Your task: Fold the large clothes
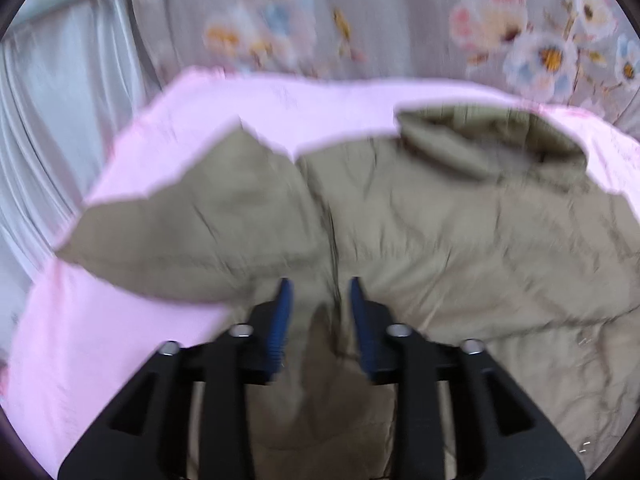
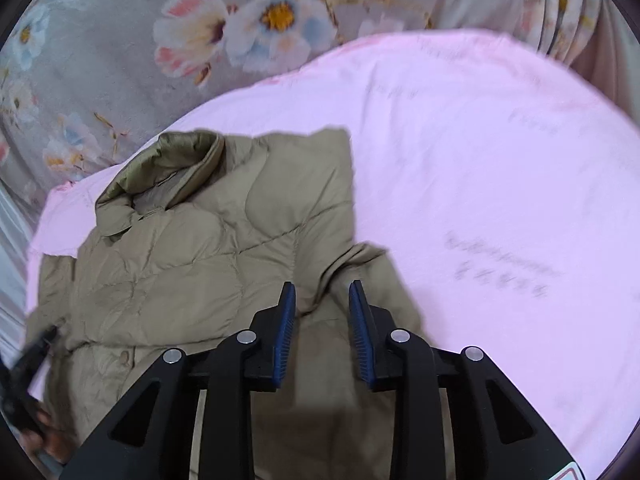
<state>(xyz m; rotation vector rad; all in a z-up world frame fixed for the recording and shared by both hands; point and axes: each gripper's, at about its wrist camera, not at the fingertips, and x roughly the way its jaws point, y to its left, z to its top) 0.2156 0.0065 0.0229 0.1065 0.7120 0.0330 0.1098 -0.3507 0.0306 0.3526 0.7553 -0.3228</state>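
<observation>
A khaki quilted jacket (image 1: 440,220) lies on a pink sheet (image 1: 280,104), collar (image 1: 492,140) toward the far side. One sleeve (image 1: 192,216) is folded across its body. My left gripper (image 1: 318,292) is open above the jacket's middle seam, with nothing between its blue pads. In the right wrist view the same jacket (image 2: 192,248) lies at the left, collar (image 2: 168,164) up. My right gripper (image 2: 322,292) is open above the jacket's right side near a folded flap (image 2: 360,276). The left gripper (image 2: 28,368) shows blurred at the far left edge.
The pink sheet (image 2: 480,168) spreads wide to the right of the jacket. A grey floral cloth (image 2: 180,40) lies beyond it. Pale pleated fabric (image 1: 52,128) hangs at the left of the left wrist view.
</observation>
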